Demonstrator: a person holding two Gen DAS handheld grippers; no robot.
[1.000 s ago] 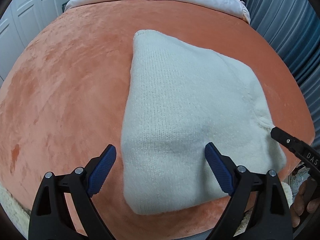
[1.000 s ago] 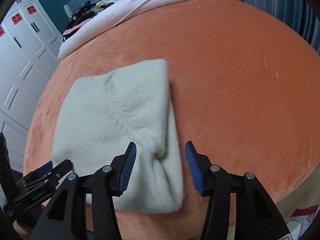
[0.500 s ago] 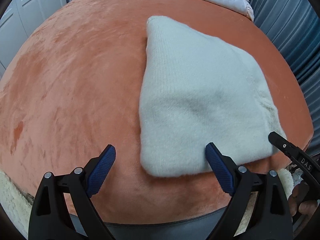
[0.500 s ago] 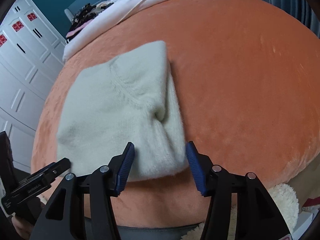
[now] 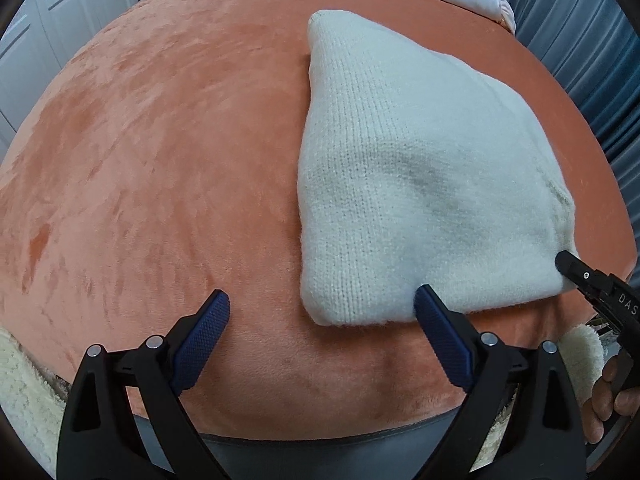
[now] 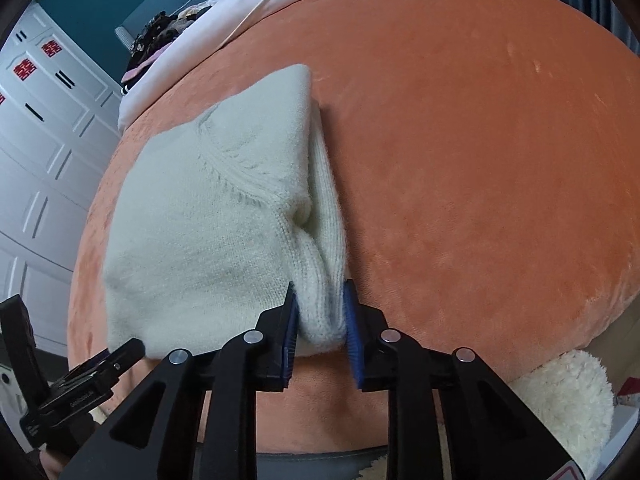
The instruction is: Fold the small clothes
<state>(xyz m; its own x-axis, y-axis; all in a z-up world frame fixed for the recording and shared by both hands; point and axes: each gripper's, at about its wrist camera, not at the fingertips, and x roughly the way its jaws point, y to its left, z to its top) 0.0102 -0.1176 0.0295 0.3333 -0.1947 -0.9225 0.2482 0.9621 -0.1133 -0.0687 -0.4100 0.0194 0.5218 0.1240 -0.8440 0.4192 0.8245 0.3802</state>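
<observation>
Your right claw (image 6: 320,322) is closing on the cream sweater's (image 6: 208,232) near right corner, knit bunched between its pads. Your left claw (image 5: 322,312) stands released, the near left corner between its fingers; the sweater's length runs away from you.

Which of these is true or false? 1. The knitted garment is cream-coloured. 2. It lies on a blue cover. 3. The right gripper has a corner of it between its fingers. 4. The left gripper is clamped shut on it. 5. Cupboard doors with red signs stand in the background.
1. True: the knitted garment is cream.
2. False: it lies on an orange plush cover.
3. True: the right gripper is closing, with a bunched corner between its fingers.
4. False: the left gripper is wide open; one finger overlaps the near edge.
5. True: white cupboard doors bear red signs.
</observation>
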